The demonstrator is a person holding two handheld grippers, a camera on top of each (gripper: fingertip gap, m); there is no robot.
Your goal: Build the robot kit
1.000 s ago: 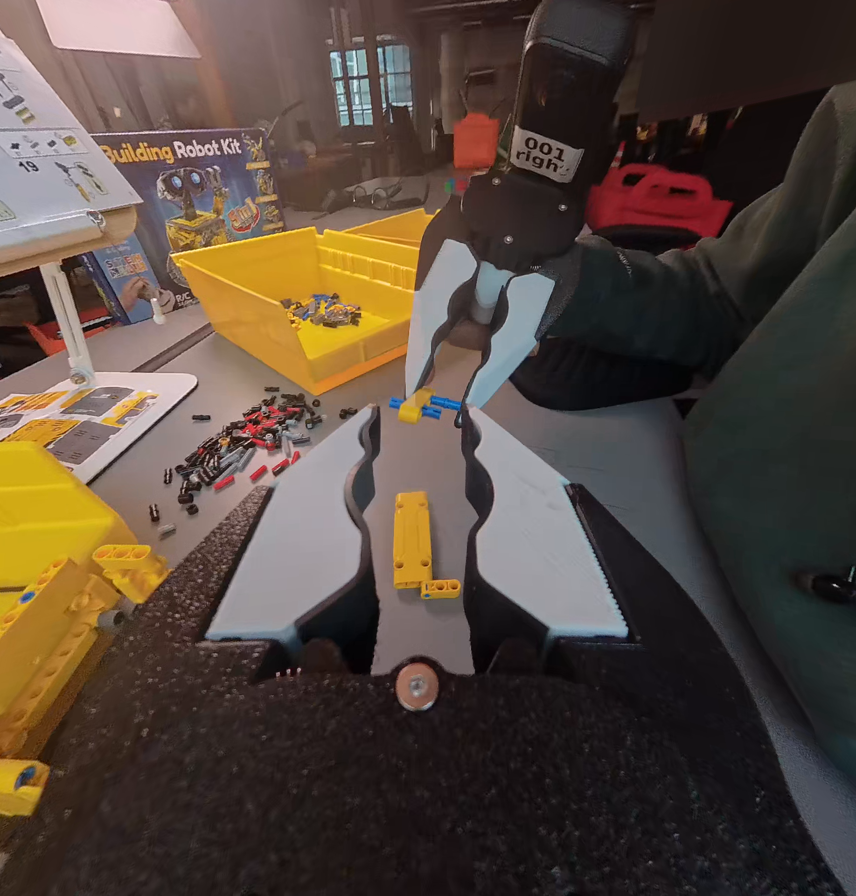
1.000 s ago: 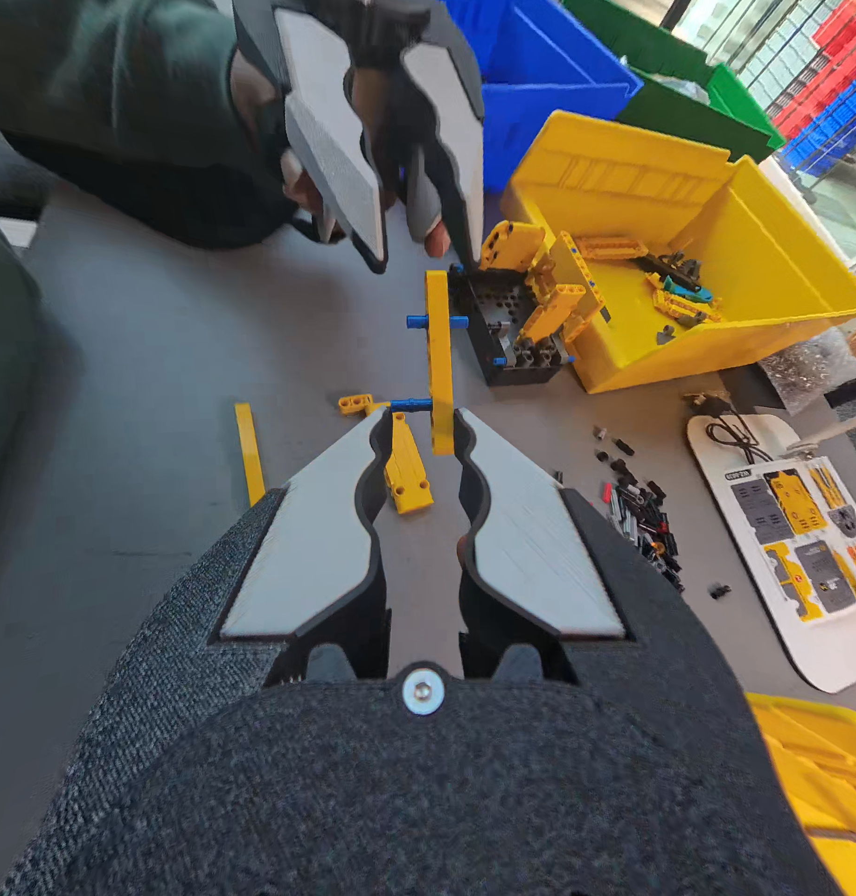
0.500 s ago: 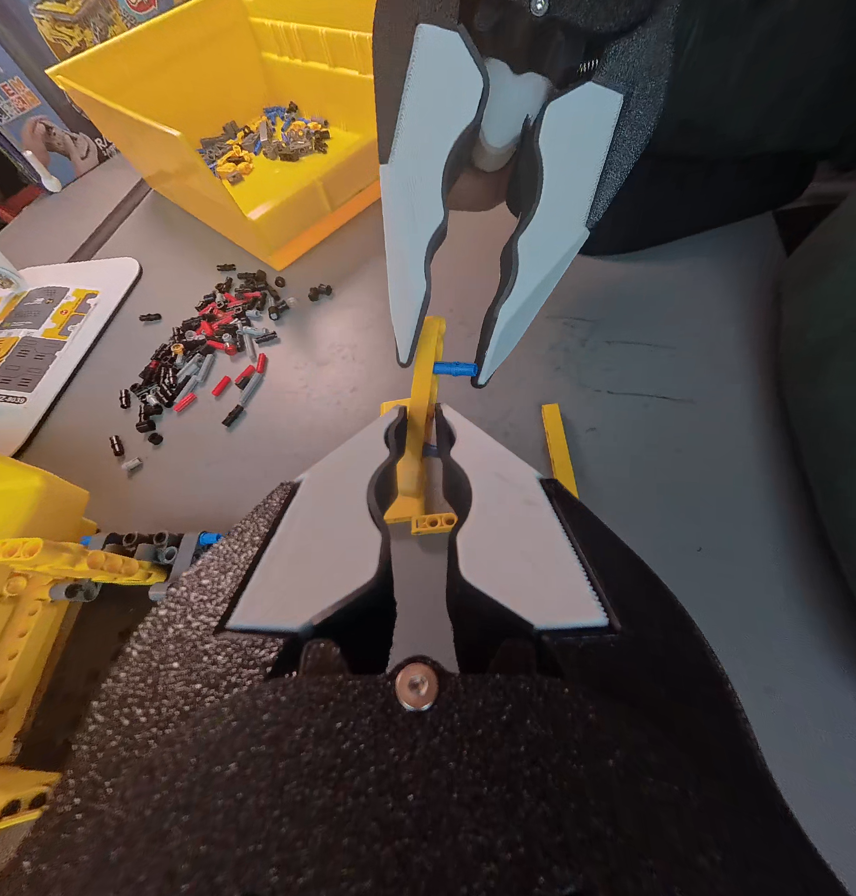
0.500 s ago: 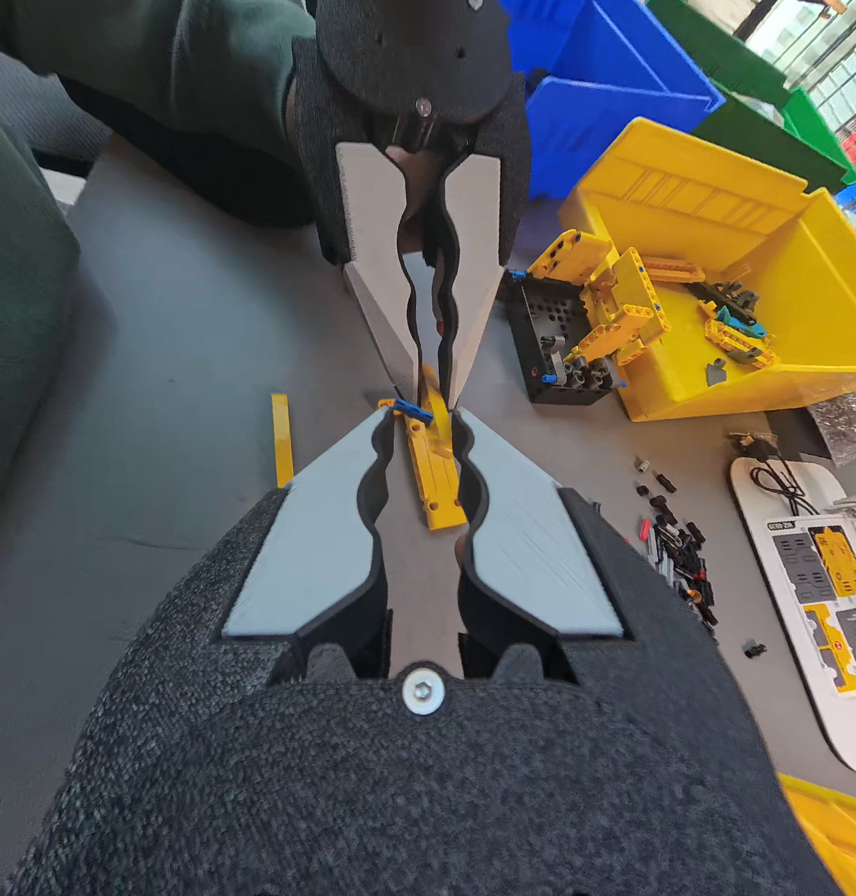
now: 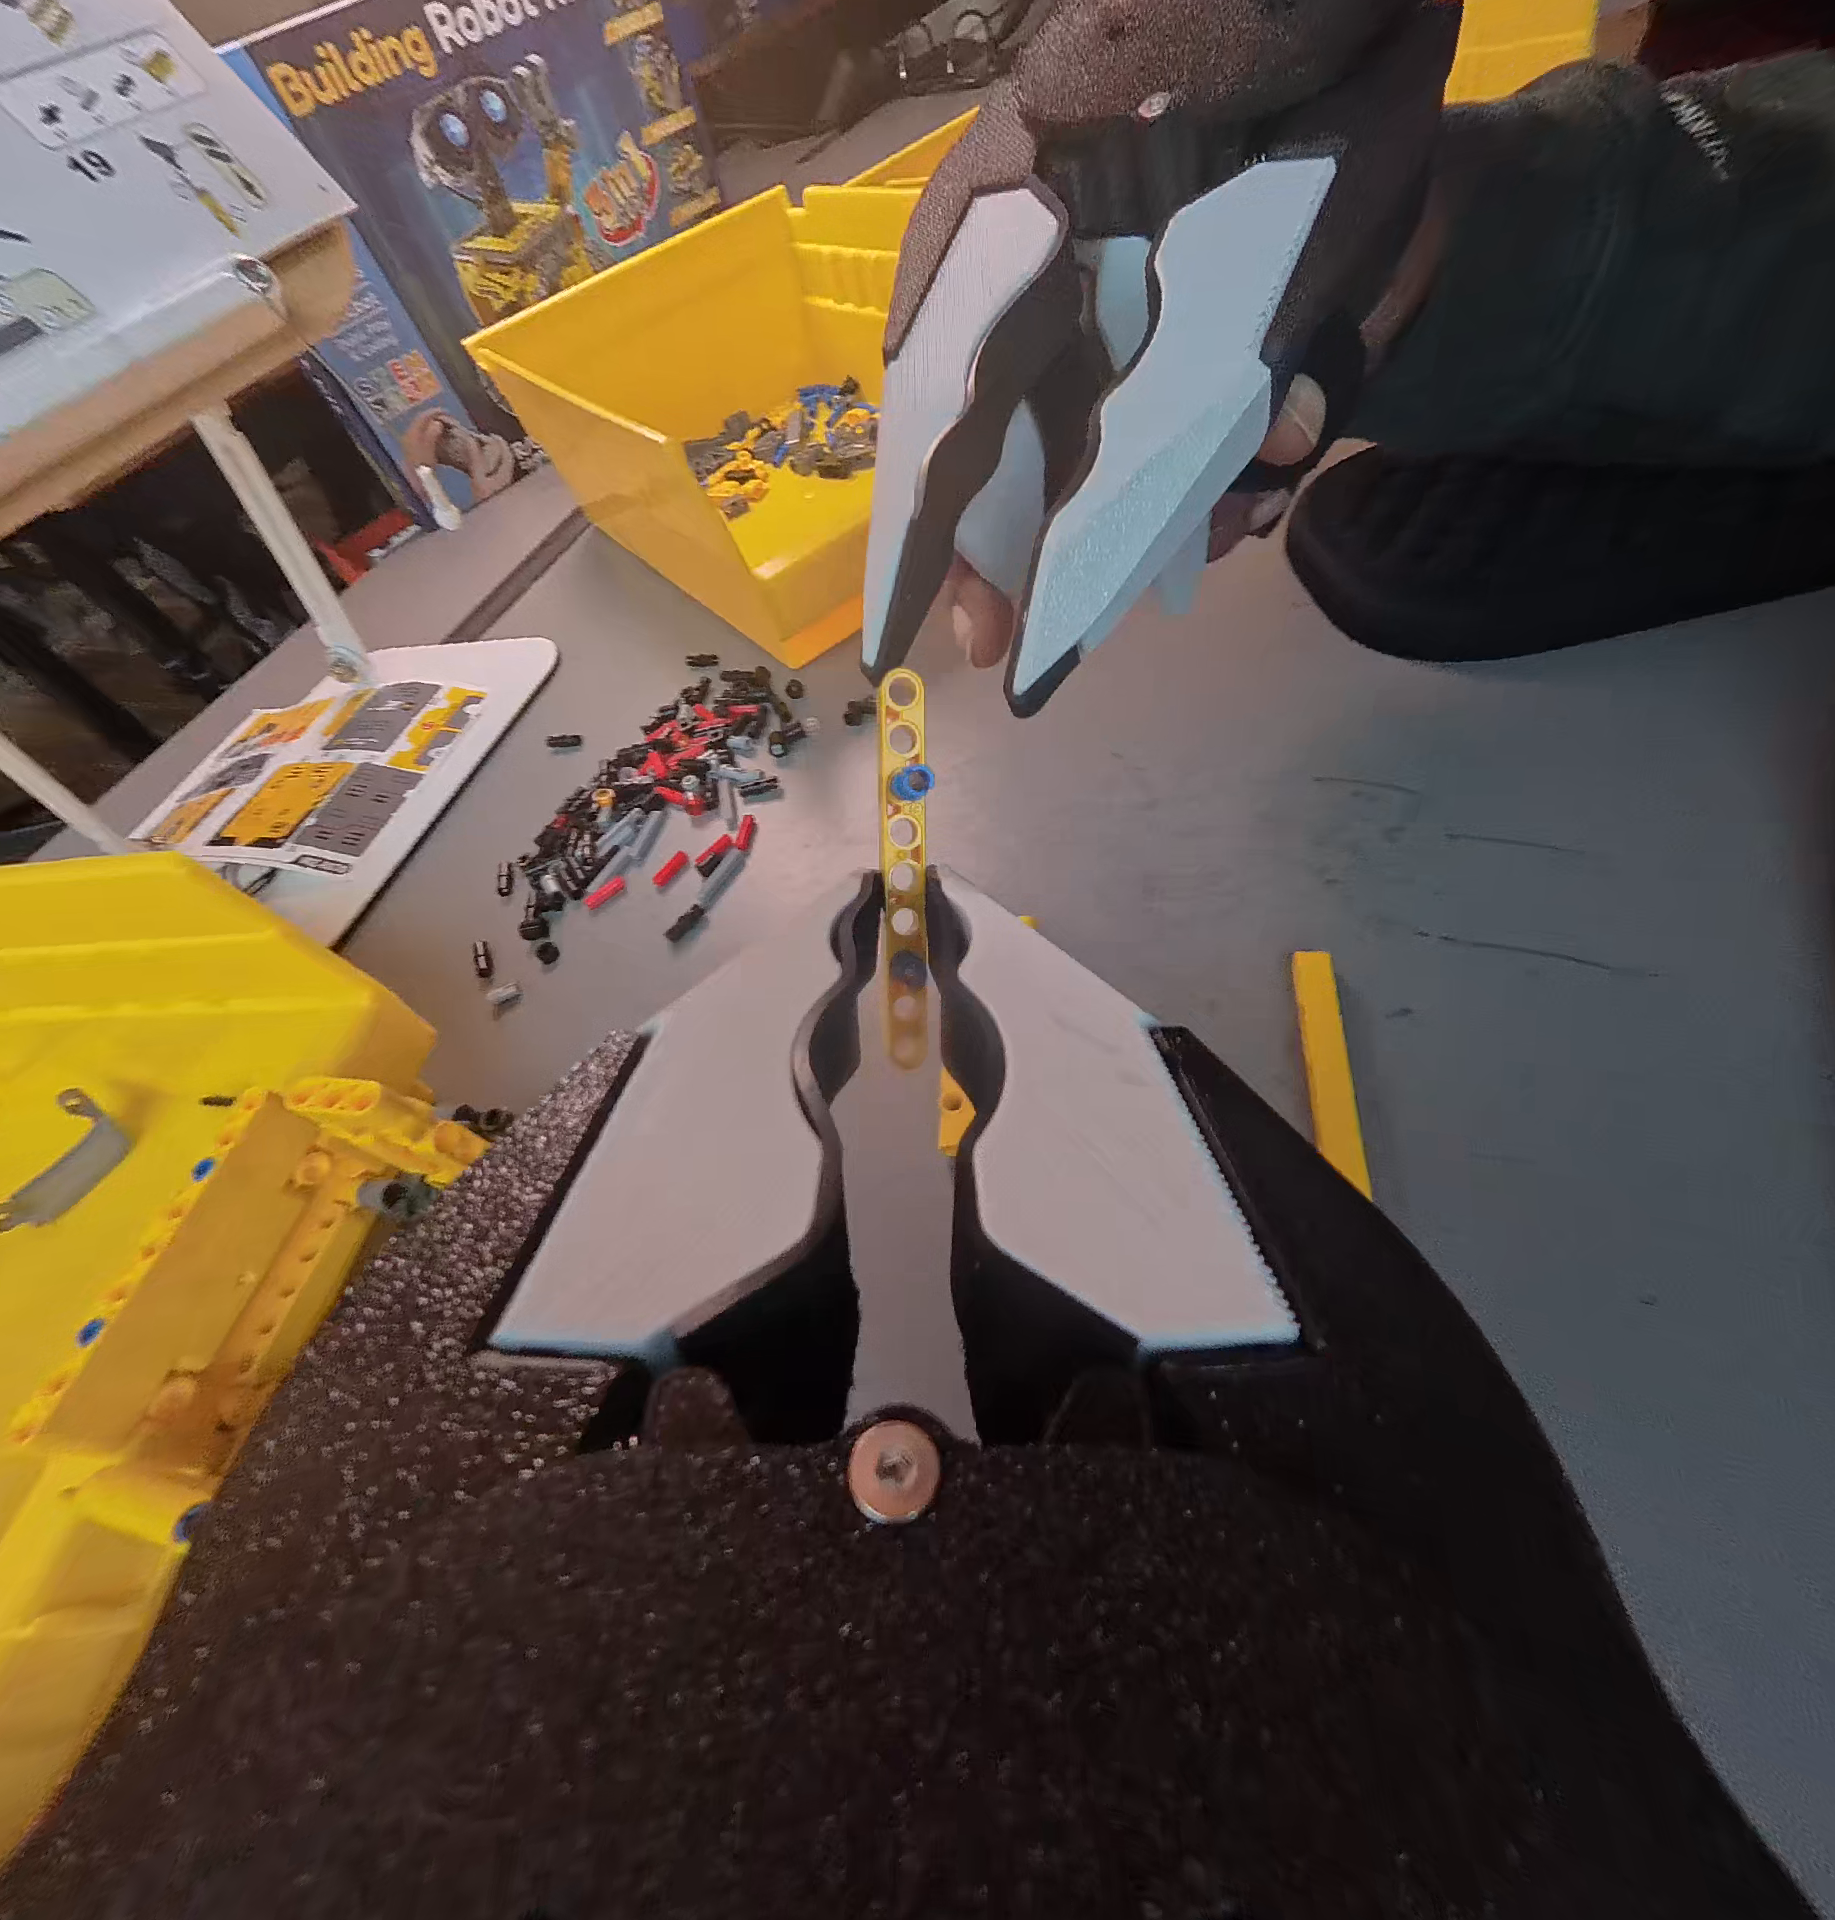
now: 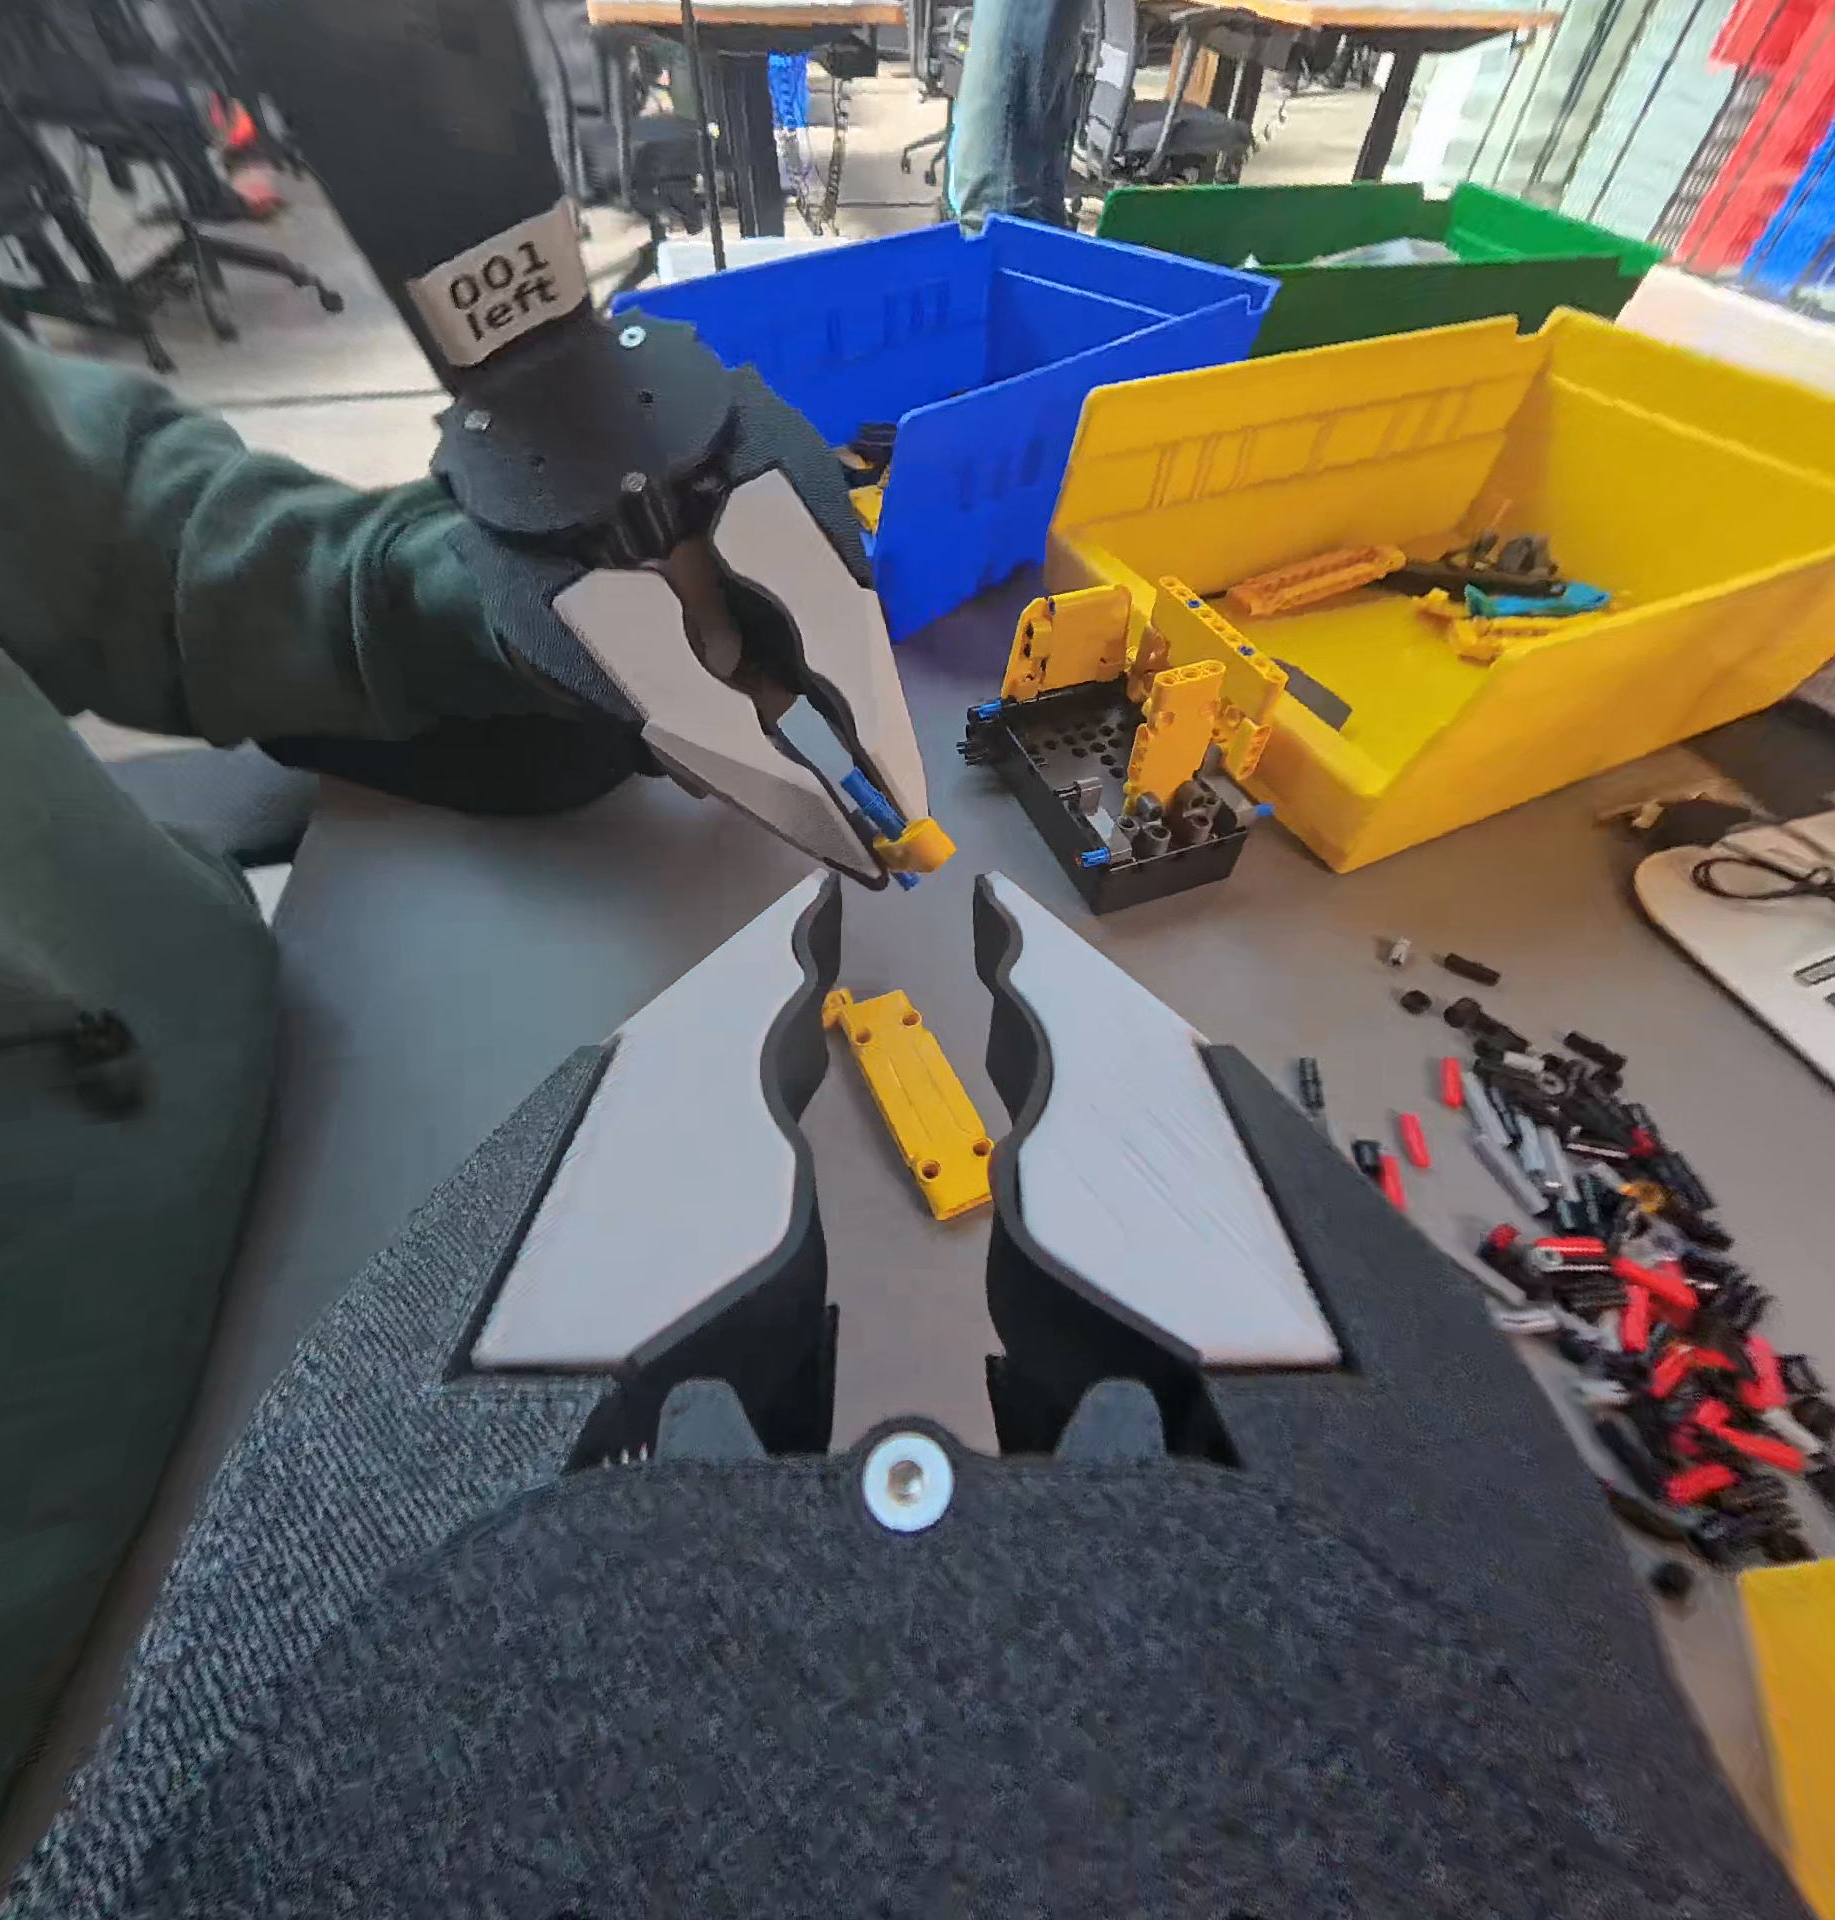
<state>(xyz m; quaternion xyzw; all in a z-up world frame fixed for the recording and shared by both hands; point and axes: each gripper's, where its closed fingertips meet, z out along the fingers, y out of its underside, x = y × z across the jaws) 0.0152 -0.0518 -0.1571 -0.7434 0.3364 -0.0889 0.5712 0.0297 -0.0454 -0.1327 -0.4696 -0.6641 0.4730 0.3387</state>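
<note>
Between its fingertips our left gripper (image 5: 905, 896) clamped a yellow holed beam (image 5: 905, 831) with blue pins (image 5: 911, 781), held upright above the grey counter (image 5: 1515, 831). Just past the beam's top end we saw the right gripper (image 5: 944, 675) hanging parted and empty. Under it a yellow panel (image 6: 913, 1101) lay flat. Farther off sat loose black and red pins (image 5: 664, 800), a yellow bin (image 5: 684, 416) and a half-built model (image 6: 1131, 727).
</note>
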